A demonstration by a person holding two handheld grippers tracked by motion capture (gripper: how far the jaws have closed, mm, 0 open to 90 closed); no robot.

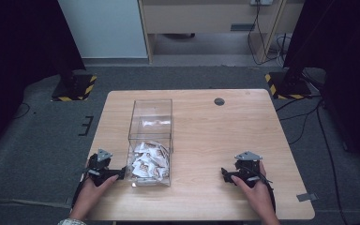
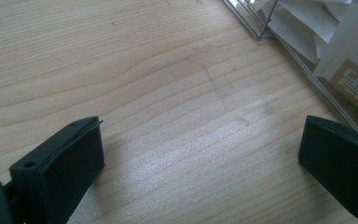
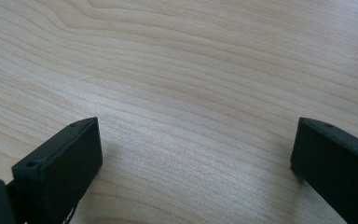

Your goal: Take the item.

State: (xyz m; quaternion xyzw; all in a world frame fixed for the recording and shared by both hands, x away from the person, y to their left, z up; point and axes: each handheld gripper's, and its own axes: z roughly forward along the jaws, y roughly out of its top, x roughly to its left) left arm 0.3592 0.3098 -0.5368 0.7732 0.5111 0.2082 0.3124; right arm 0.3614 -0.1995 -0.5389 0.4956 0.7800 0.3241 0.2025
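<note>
The left tool (image 1: pixel 120 174) rests on the bench (image 1: pixel 206 131) at the near left, jaws spread wide with bare wood between them, its tips just beside the near left corner of the clear box (image 1: pixel 151 140). The box stands upright, running from near to far, left of the bench's middle, with white paper packets (image 1: pixel 147 161) heaped in its near end. The right tool (image 1: pixel 225 174) lies released at the near right, jaws wide over bare wood, well apart from the box. Open bench lies between the box and the right tool and stretches to the far edge and the right edge.
</note>
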